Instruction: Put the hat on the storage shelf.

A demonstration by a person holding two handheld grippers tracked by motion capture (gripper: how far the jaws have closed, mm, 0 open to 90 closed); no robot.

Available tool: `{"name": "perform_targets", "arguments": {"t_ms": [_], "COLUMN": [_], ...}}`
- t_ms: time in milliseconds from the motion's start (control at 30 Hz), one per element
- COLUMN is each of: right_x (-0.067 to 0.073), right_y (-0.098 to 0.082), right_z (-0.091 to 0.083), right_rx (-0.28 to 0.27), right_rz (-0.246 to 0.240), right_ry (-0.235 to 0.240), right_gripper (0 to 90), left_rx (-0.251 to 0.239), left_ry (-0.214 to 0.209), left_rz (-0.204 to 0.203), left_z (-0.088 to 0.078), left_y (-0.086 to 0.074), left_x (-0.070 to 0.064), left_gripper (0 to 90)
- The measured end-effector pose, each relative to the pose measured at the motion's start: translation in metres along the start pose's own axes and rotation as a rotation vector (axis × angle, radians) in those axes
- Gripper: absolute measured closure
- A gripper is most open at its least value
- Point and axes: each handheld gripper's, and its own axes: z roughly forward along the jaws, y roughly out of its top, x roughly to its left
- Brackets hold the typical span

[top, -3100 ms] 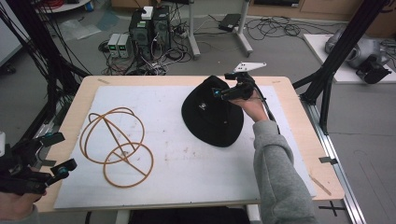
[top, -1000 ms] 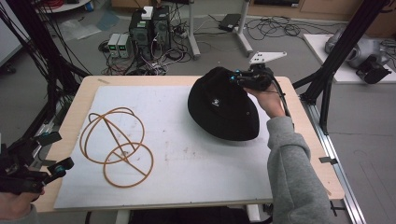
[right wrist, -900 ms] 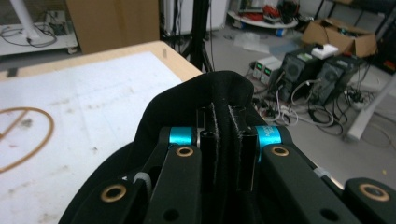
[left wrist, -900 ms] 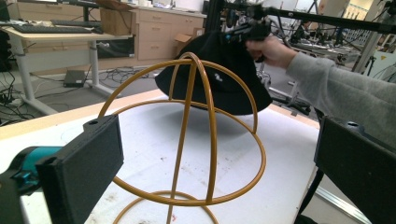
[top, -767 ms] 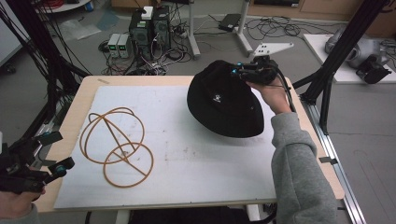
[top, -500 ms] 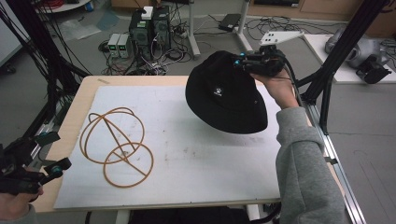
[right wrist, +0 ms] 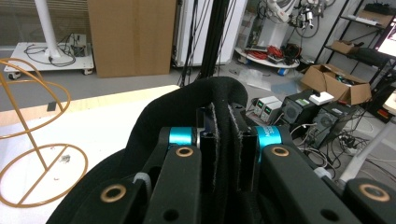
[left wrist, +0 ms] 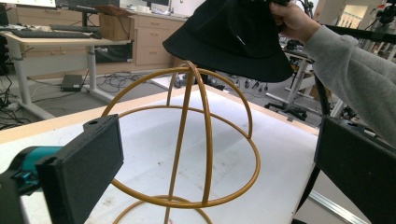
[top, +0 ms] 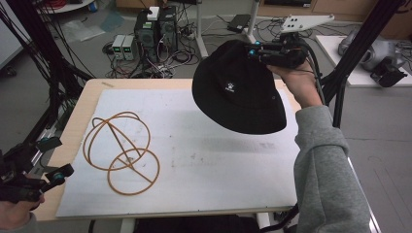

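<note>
- Black cloth bucket hat [top: 238,90] hanging clear above the white table [top: 194,165], up and right of the wire hat stand [top: 121,150]; earlier resting on the tabletop, now lifted.
- Soft, light, floppy fabric, sagging below the grip; best taken at the brim or a crown fold, as here.
- Right gripper [top: 265,52] clenched on a pinched fold of hat, jaws pressed tight on the cloth in the right gripper view.
- Left gripper [top: 48,160] parked at the table's near-left corner, 2 jaws spread wide, grasping nothing, unmoved.
</note>
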Motion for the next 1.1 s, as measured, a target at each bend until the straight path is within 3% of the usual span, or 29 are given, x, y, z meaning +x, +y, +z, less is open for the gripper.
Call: {"name": "perform_targets", "arguments": {"t_ms": [400, 1100], "right_x": [0.005, 0.019], "right_y": [0.006, 0.043], "right_z": [-0.003, -0.02], "right_rx": [-0.011, -0.023], "right_rz": [-0.019, -0.068], "right_ry": [0.015, 0.019], "right_gripper": [84.7, 84.7], "left_rx": [0.0, 0.003], "left_ry": [0.004, 0.006], "left_rz": [0.004, 0.01], "left_z": [0.0, -0.001], "left_y": [0.001, 0.002], "left_x": [-0.001, -0.002], "left_gripper": [1.7, 1.7]}}
